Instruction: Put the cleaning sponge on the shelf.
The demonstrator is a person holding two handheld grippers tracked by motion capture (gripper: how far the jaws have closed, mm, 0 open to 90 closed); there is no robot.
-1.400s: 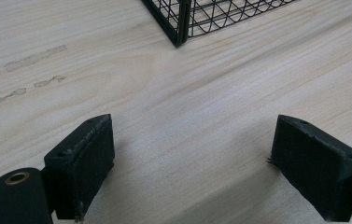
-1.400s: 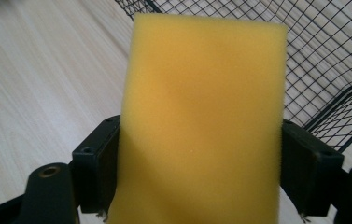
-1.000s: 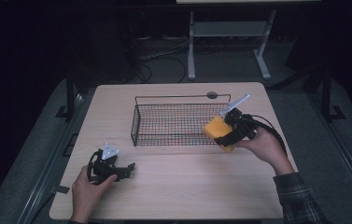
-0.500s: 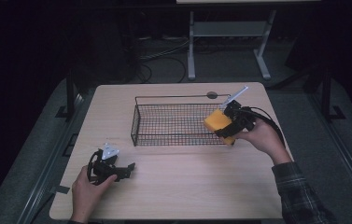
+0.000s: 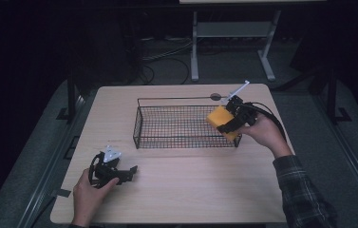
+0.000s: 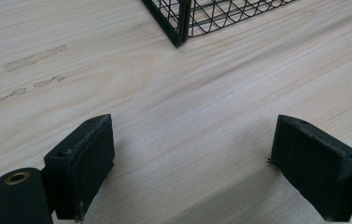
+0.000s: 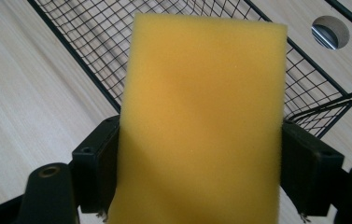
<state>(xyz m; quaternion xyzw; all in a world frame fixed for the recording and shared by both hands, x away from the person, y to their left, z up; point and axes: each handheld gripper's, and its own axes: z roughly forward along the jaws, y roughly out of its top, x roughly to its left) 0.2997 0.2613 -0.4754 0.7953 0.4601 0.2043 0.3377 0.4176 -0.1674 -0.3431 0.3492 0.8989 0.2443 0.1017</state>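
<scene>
A yellow sponge (image 5: 220,119) (image 7: 201,121) is clamped between the two black pads of my right gripper (image 5: 228,124) (image 7: 201,172), which hangs over the right end of a black wire basket (image 5: 186,124). The basket's mesh (image 7: 94,32) lies below and behind the sponge in the right gripper view. My left gripper (image 5: 124,171) (image 6: 190,168) rests low over the bare wooden table (image 6: 201,107) near its front left, jaws wide apart with nothing between them. The basket's near corner (image 6: 178,21) shows at the top of the left gripper view.
The wooden table (image 5: 191,194) has a round cable hole (image 5: 215,96) (image 7: 331,31) behind the basket. A metal stand (image 5: 229,33) and cables lie on the dark floor beyond the table. Open tabletop lies between the basket and the front edge.
My right gripper has carried the sponge away from the front edge and a little left, over the basket's right end. The left hand has stayed put.
</scene>
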